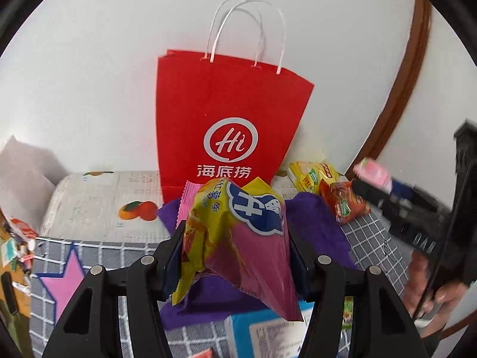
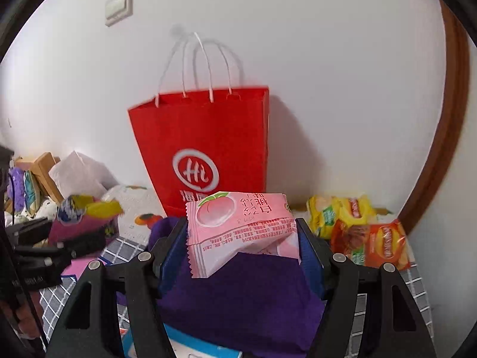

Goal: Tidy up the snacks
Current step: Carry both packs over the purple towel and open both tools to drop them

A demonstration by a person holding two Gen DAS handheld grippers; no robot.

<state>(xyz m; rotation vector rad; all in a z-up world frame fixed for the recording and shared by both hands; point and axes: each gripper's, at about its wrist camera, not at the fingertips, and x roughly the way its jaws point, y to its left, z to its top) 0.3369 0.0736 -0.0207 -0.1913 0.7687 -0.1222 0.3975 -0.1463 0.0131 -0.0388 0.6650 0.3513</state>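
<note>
Both grippers are up and loaded. The left gripper [image 1: 235, 256] is clamped on a crinkly yellow-and-magenta snack bag with a blue logo [image 1: 238, 232], pinched between its two black fingers and held above the purple cloth [image 1: 322, 226]. The right gripper [image 2: 243, 250] has its jaws pressed against a pink peach-print snack packet [image 2: 238, 226], lifted clear of the same purple cloth [image 2: 244, 298]. Straight ahead, the tall red paper shopping bag with white twisted handles [image 2: 205, 143] stands upright against the white wall, mouth open at the top, and both snacks sit in front of it and below its rim. Off to the right of the red bag, a yellow chip packet [image 2: 337, 211] and an orange-red chip packet [image 2: 375, 244] lie together on the grey checked tablecloth [image 2: 417, 292], touching each other. A light blue box [image 1: 268, 334] sits below the left gripper, partly hidden by the held bag.
</note>
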